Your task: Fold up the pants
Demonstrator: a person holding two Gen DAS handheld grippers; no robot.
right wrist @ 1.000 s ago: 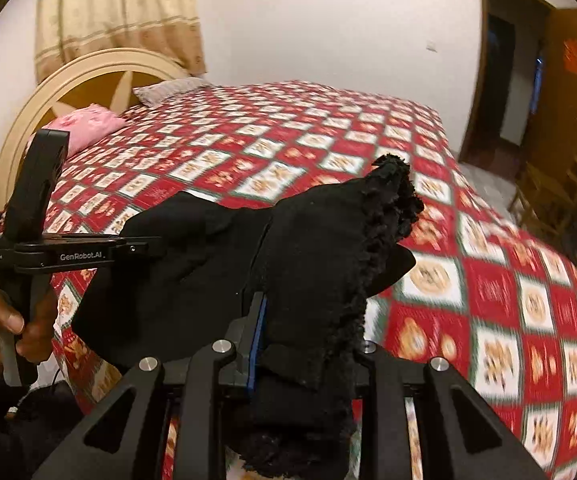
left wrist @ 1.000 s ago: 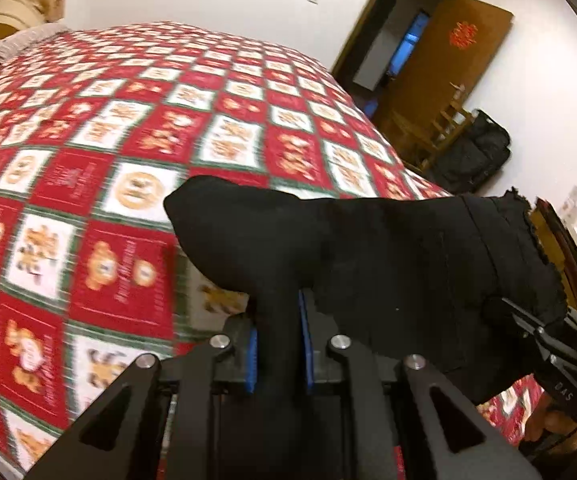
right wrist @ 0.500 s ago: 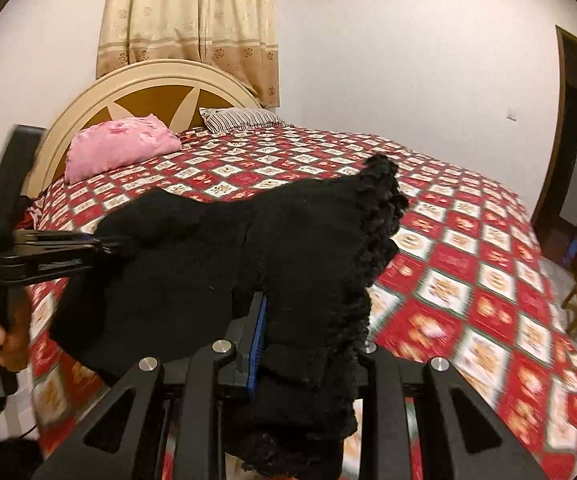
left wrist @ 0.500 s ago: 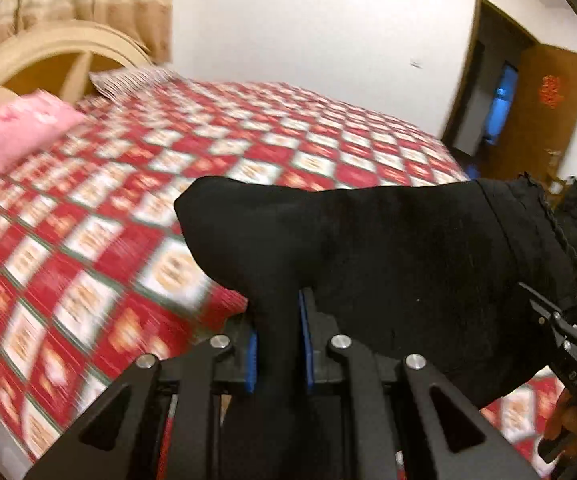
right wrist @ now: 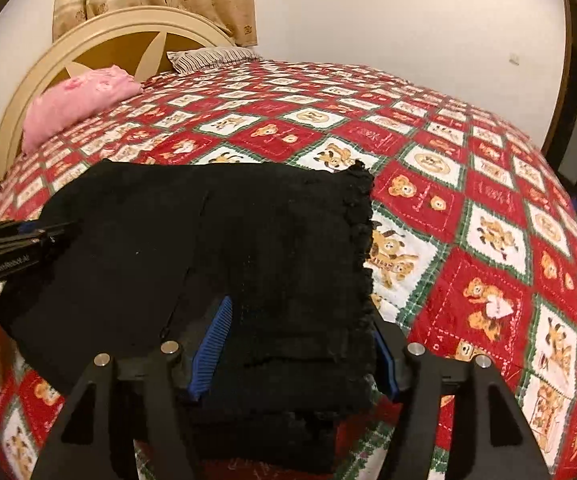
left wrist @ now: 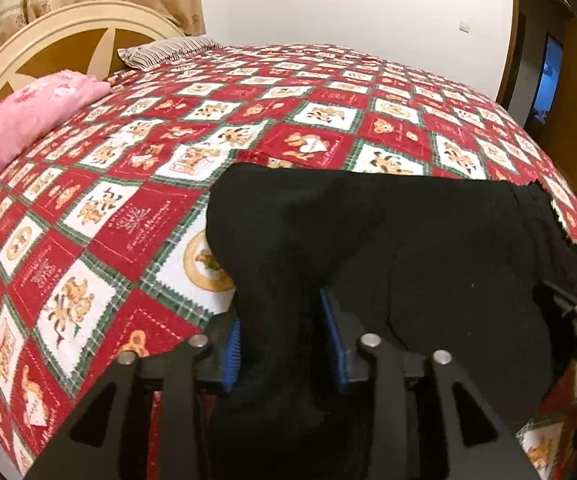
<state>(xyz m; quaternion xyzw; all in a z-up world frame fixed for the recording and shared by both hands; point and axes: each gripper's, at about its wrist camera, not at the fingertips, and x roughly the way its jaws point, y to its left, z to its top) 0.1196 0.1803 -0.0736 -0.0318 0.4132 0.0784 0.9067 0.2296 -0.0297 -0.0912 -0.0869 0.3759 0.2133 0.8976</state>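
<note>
With both jaw pairs parted around cloth, left gripper (left wrist: 284, 344) and right gripper (right wrist: 292, 352) flank the black pants (right wrist: 216, 248), long axis spanning between them, near the quilt's (right wrist: 488, 208) foot edge.

Black hand-held gripper (left wrist: 284, 344), blue pads (left wrist: 233, 350), silver screws (left wrist: 369, 339)

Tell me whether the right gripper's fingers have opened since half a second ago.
Yes. The right gripper has spread its blue pads apart; the black pants now lie loose between them, spread on the quilt instead of bunched up.
</note>
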